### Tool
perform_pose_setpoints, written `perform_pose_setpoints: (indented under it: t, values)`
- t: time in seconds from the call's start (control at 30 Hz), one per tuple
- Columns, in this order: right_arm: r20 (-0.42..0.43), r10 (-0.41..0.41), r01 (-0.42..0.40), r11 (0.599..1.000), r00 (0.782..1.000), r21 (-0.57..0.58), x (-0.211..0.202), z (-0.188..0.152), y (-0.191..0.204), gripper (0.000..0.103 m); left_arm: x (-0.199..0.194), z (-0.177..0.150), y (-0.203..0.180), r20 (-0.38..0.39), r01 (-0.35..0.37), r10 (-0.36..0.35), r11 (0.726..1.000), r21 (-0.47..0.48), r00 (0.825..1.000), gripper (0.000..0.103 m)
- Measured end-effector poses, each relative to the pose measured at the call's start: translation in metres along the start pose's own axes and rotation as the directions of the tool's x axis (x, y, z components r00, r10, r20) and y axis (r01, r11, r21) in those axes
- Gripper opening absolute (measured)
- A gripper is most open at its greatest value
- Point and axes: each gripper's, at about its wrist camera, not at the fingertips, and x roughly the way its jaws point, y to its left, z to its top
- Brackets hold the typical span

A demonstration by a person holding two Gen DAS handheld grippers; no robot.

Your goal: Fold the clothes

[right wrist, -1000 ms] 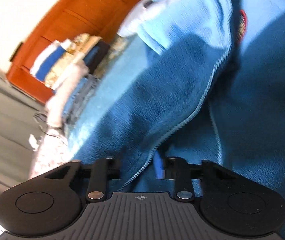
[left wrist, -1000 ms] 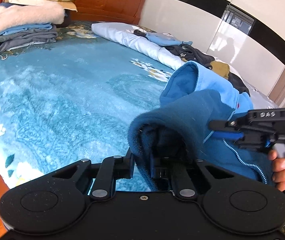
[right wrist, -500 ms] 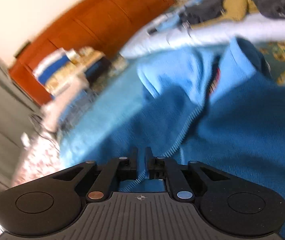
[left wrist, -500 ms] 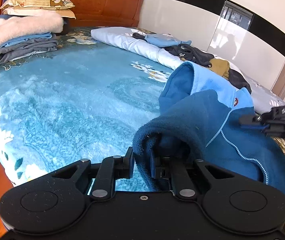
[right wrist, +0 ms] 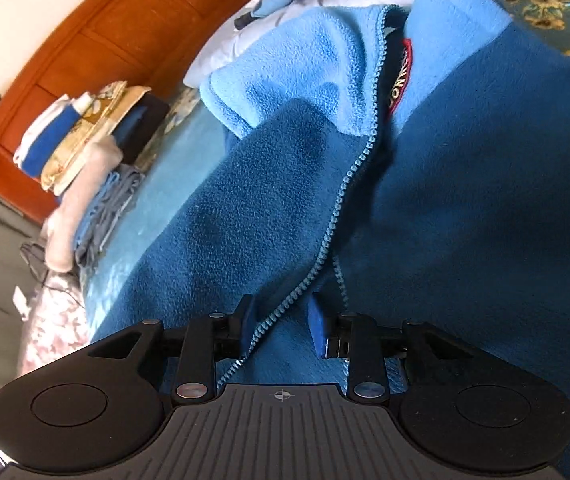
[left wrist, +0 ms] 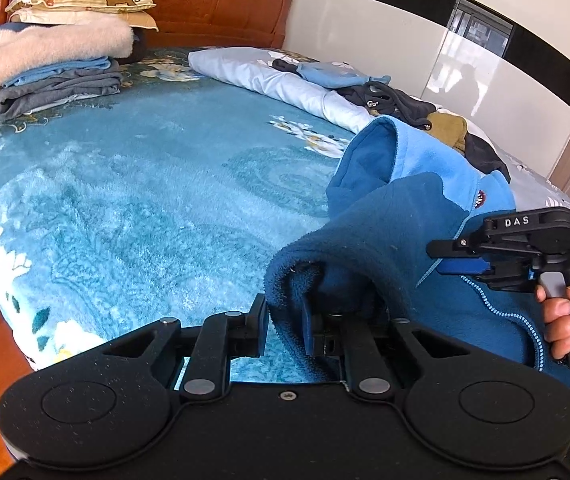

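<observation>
Over the bed [left wrist: 133,200], left gripper [left wrist: 283,320] jaws are clamping the two-tone blue fleece zip jacket [left wrist: 397,216]. Right gripper [right wrist: 281,320] jaws, just opening, are standing narrowly apart around its zipper edge. Next likely: regrasping to spread it flat.

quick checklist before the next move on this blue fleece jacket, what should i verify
1. Left gripper clamped on the blue fleece jacket hem: ok, fabric bunched between its jaws.
2. Right gripper holding: not ok, jaws have just been opening; zipper edge lies between them, pads apart.
3. Zipper closed: not ok, front gapes open.
4. Jacket flat on the blanket: not ok, it hangs lifted and bunched.
5. Bare blanket to lay it on: ok, to the left.
6. Folded pile out of the way: ok, by the headboard.
</observation>
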Motion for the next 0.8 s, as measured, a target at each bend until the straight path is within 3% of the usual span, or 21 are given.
perform_pose_setpoints:
  t: [0.13, 0.2, 0.3, 0.6, 0.7, 0.8]
  values:
    - [-0.015, 0.051, -0.051, 0.999, 0.999, 0.011, 0.006, -0.005, 0.006, 0.026, 0.003, -0.001, 0.002, -0.006, -0.001, 0.001, 1.0, -0.009, 1.0, 0.016]
    - [-0.009, 0.066, -0.066, 0.998, 0.998, 0.001, 0.006, -0.009, 0.01, 0.014, 0.003, -0.001, 0.002, -0.007, -0.003, 0.003, 1.0, -0.01, 1.0, 0.016]
    - [0.018, 0.071, -0.071, 0.997, 0.997, 0.008, 0.001, -0.008, 0.011, 0.007, 0.001, -0.001, 0.001, -0.004, -0.008, 0.008, 1.0, -0.008, 1.0, 0.02]
    - [0.183, 0.164, -0.151, 0.985, 0.969, -0.081, -0.086, 0.009, 0.015, 0.005, -0.015, -0.003, -0.012, 0.031, -0.023, 0.021, 0.998, 0.058, 0.999, 0.021]
    - [0.203, 0.117, -0.099, 0.99, 0.972, -0.096, -0.105, 0.012, 0.008, 0.005, -0.025, -0.008, -0.025, 0.049, -0.022, 0.015, 0.992, 0.125, 0.999, 0.023]
    - [0.159, 0.028, -0.015, 0.996, 0.987, -0.084, -0.103, 0.008, -0.007, 0.005, -0.031, -0.013, -0.035, 0.052, -0.026, 0.017, 0.983, 0.18, 0.999, 0.024]
